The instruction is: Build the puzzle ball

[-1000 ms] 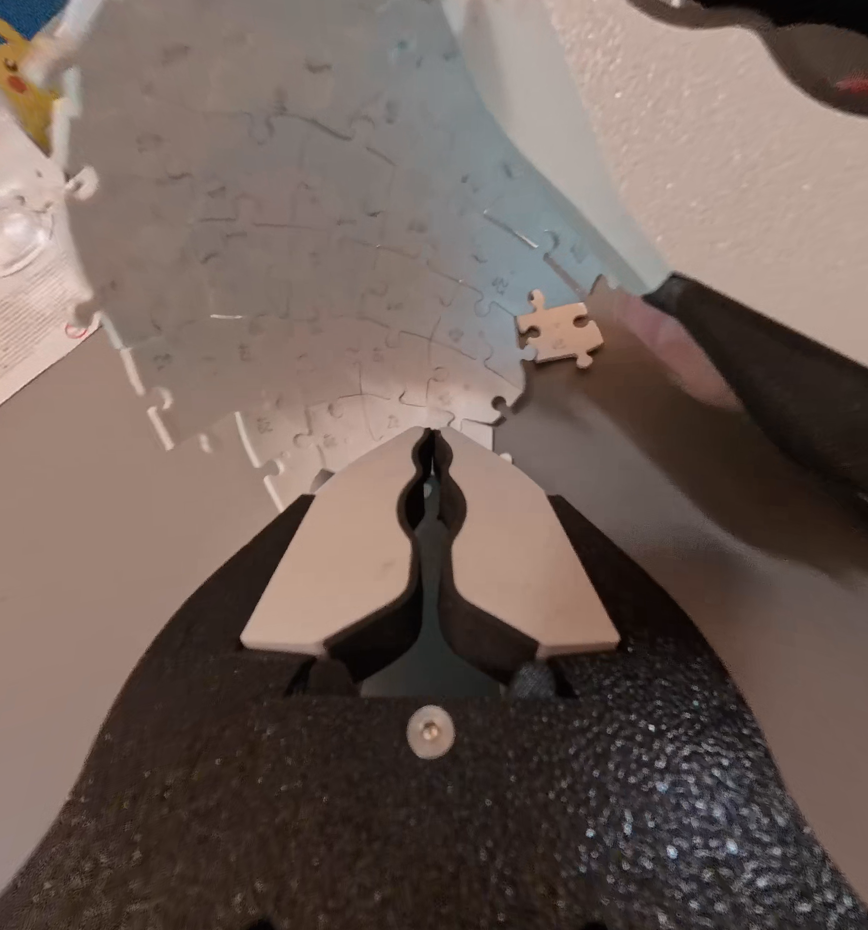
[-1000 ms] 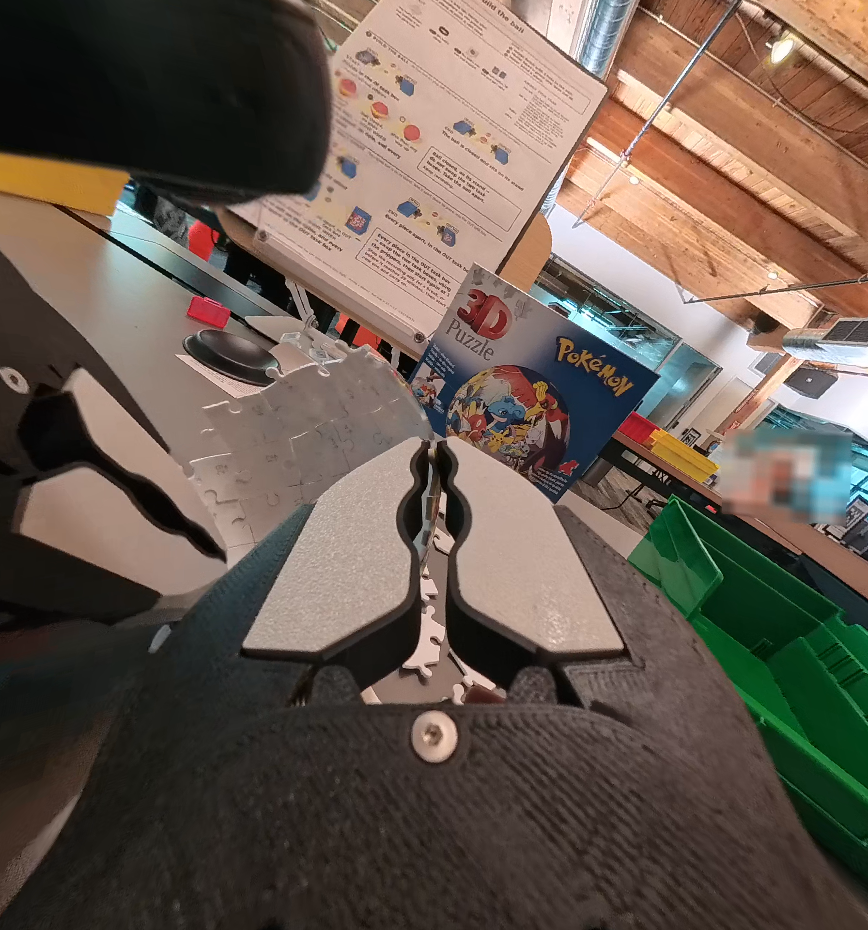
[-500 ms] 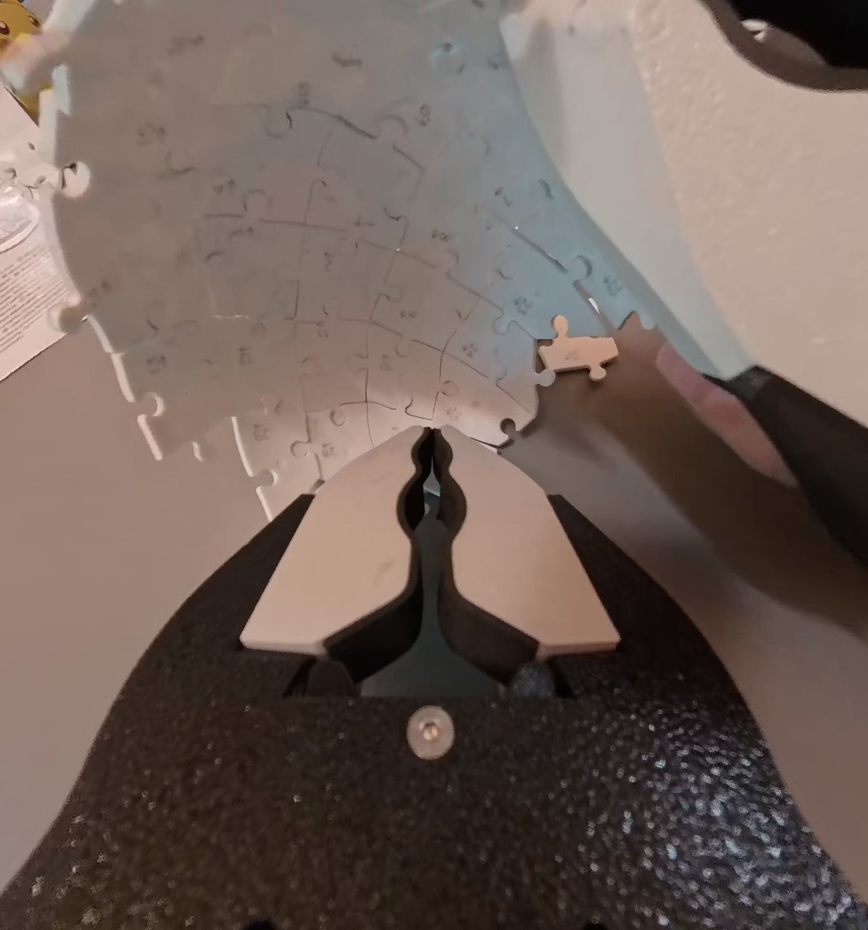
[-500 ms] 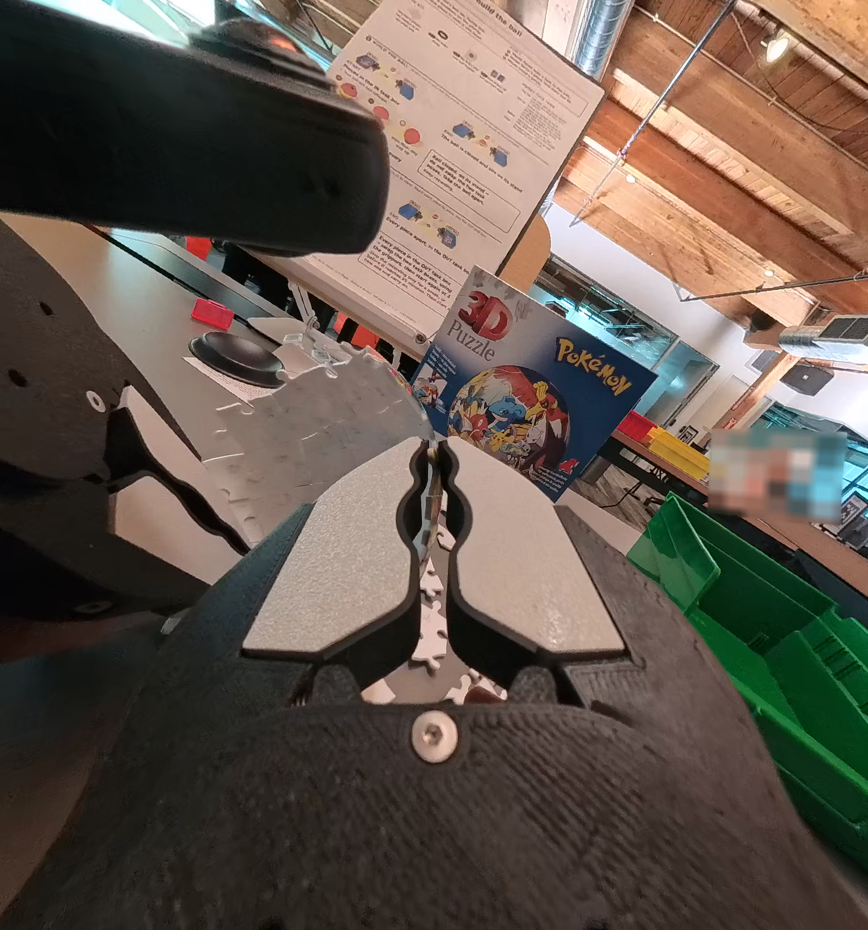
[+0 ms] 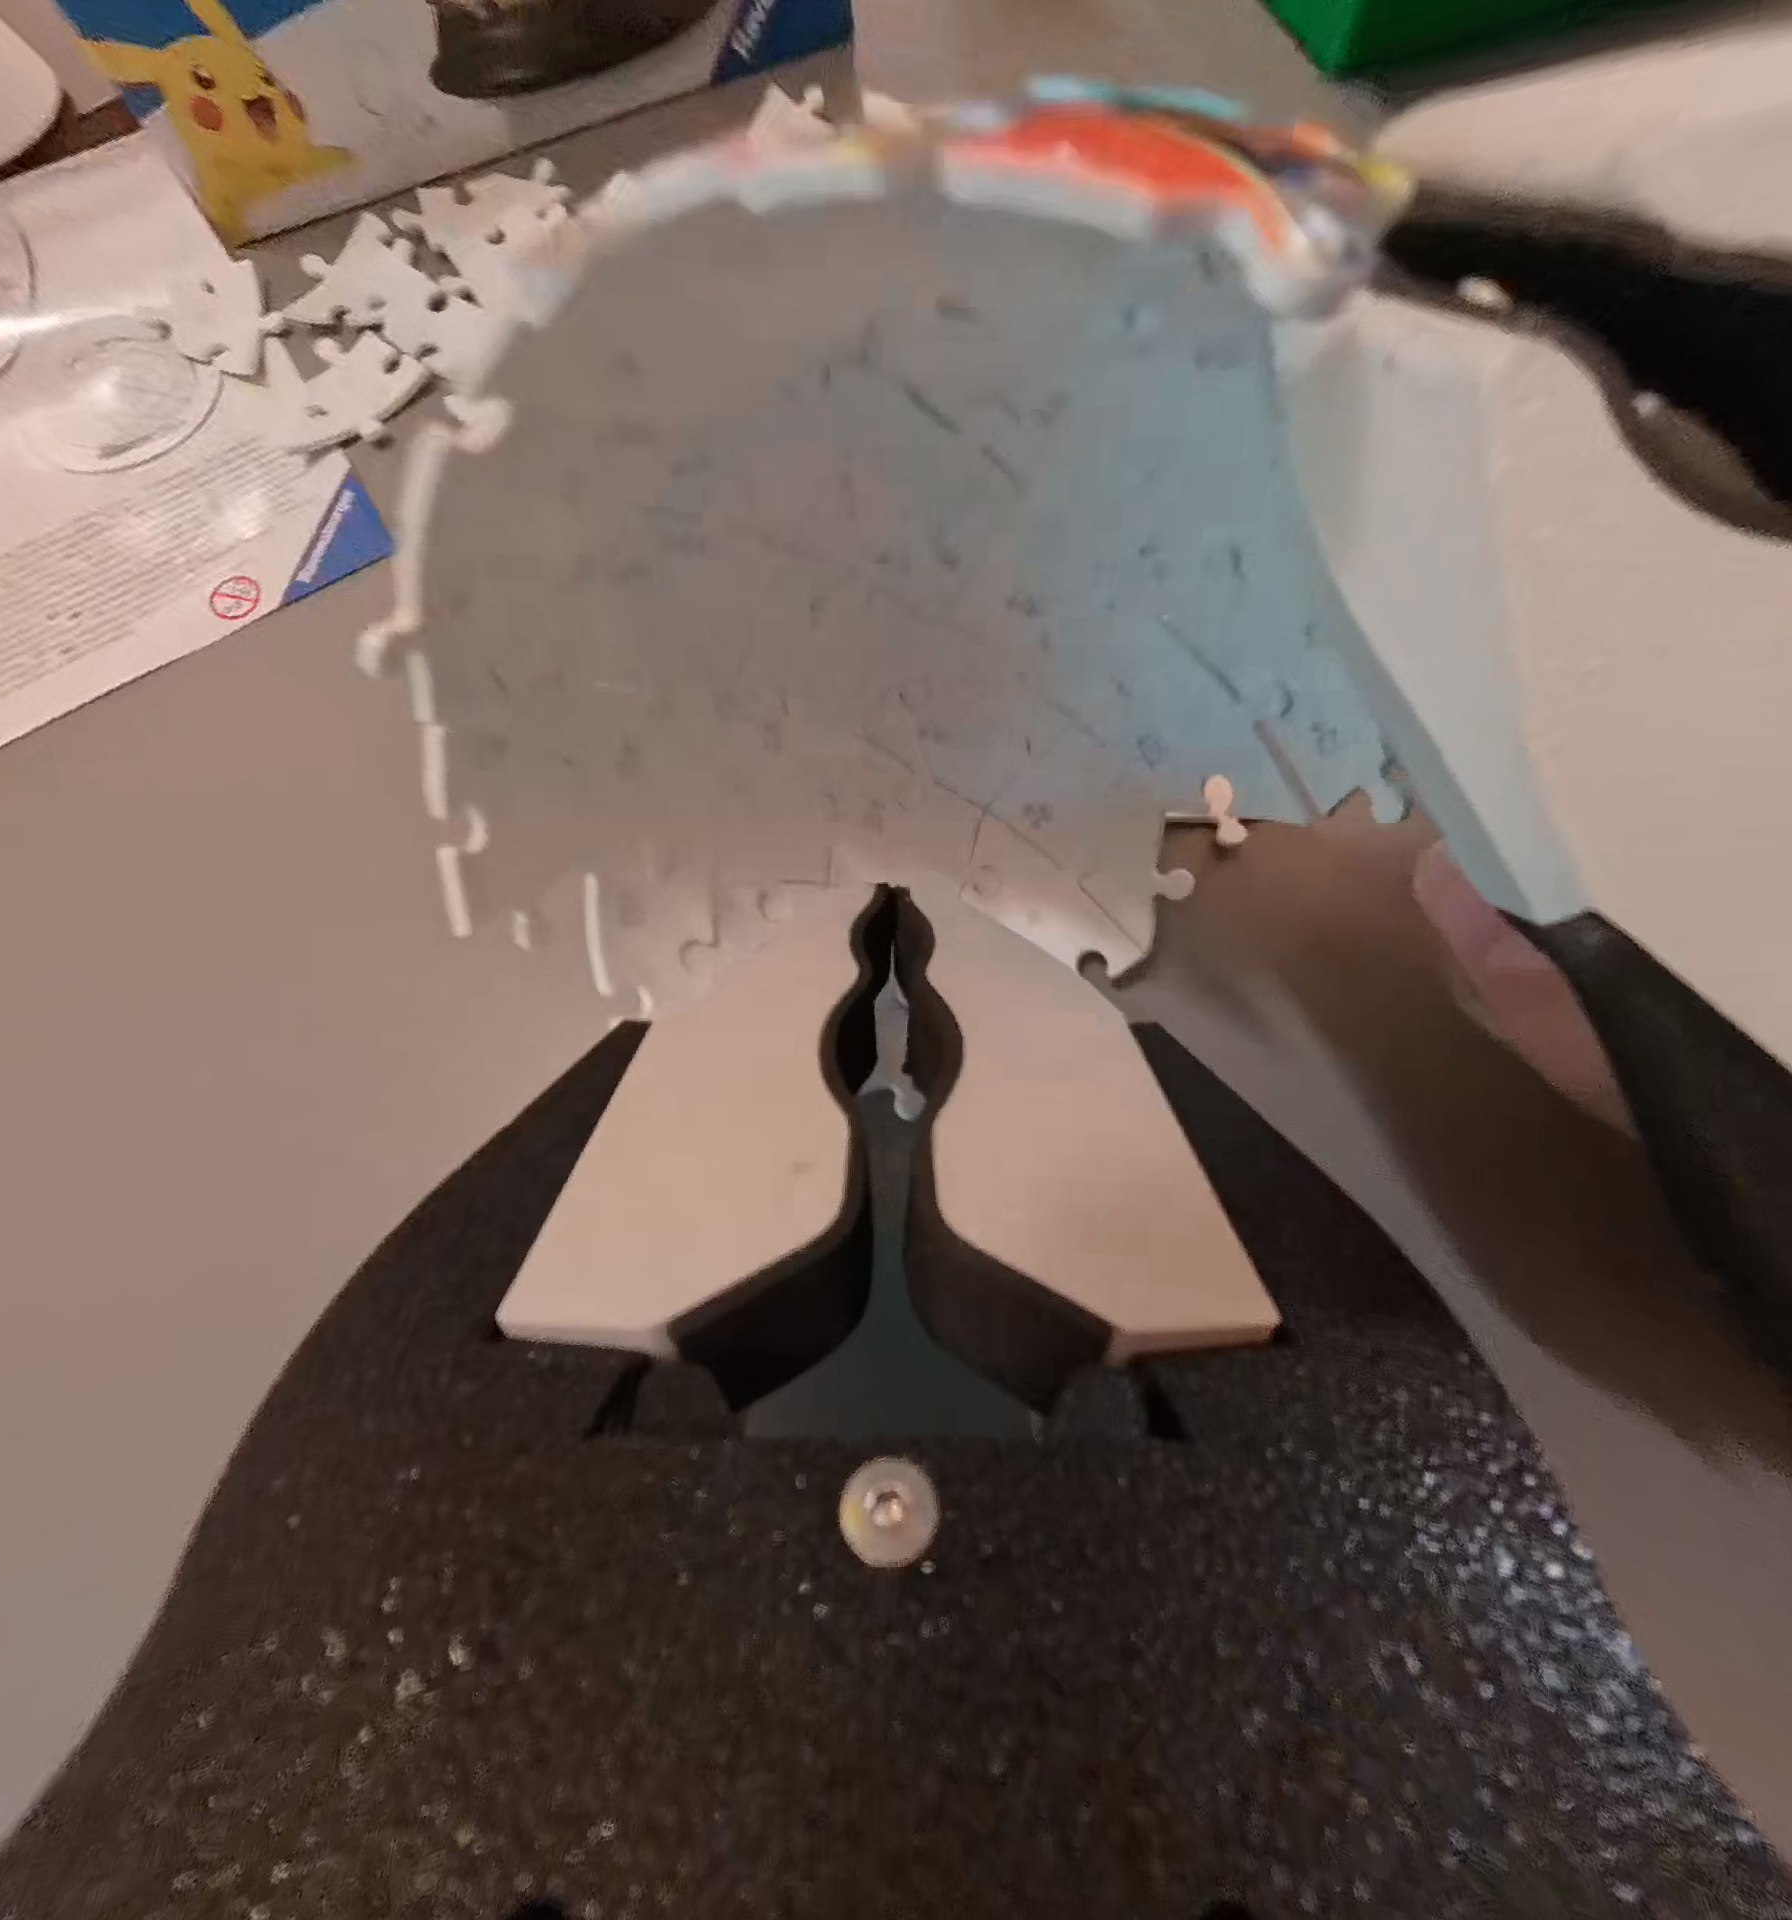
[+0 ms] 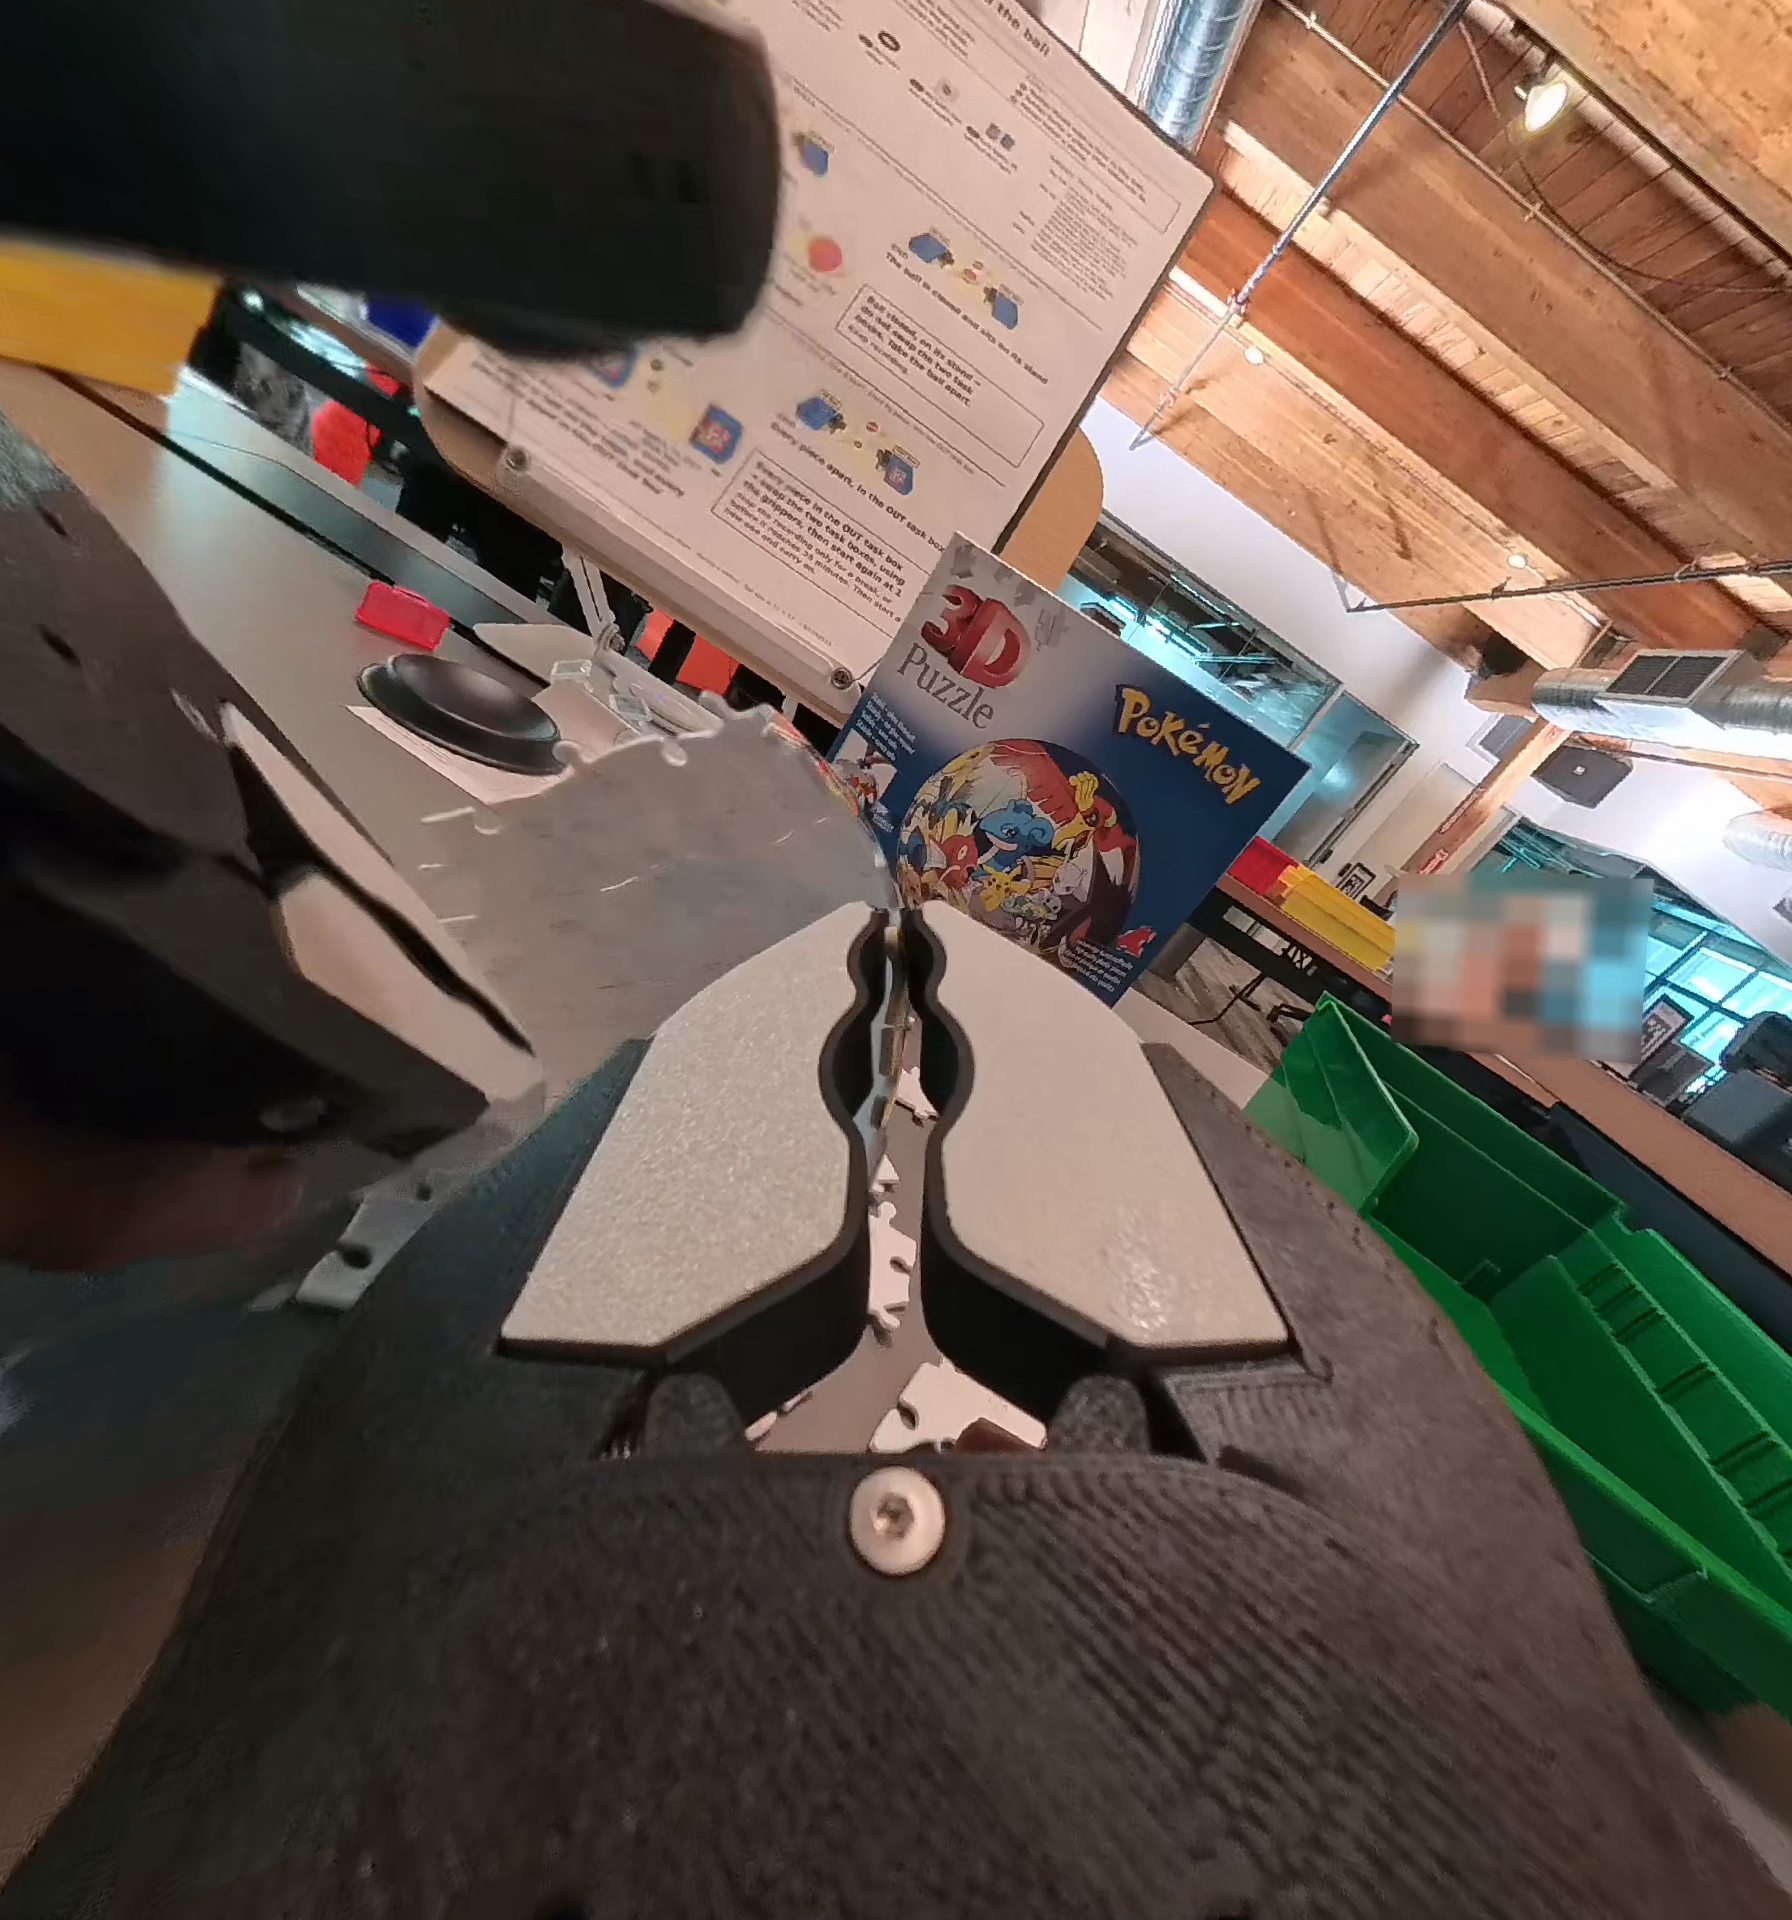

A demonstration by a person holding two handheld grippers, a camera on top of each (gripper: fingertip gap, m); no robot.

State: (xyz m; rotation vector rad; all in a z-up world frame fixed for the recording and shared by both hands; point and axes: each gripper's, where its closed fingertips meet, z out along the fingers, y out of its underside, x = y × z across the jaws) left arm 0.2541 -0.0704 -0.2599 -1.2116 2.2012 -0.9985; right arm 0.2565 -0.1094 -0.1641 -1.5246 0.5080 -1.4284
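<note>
Puzzle ball shell (image 5: 871, 582), a curved, partly assembled sheet of interlocked pieces seen from its grey inner side, is held above the counter (image 5: 144, 1039) at 12 o'clock of the left hand-held gripper (image 5: 890, 920), whose fingers are pinched together on the shell's lower rim. Its printed outer face shows only as a coloured strip along the far edge. The right hand-held gripper (image 6: 897, 925) is likewise closed, clamping a thin edge; it seems to be a single loose piece (image 5: 1222, 810), which the left wrist view shows edge-on against the shell's notched rim at 2 o'clock, though blur leaves it unclear whether the tabs have engaged.

Progress, as judged: a large portion of the sphere is joined, yet the rim is ragged and open all round, so much remains. Unjoined pieces (image 5: 393, 301) lie on the counter at 11 o'clock.

Surroundings: the puzzle box (image 6: 1068, 790) stands upright beyond the shell; an instruction sheet (image 5: 92, 582) and clear plastic parts (image 5: 133, 395) lie at 10 o'clock; a black dish-shaped stand (image 6: 456, 707), a green bin (image 6: 1557, 1278) at 3 o'clock and a poster board (image 6: 871, 312) are also present. The two grippers crowd one another, limiting room for aligning the piece.
</note>
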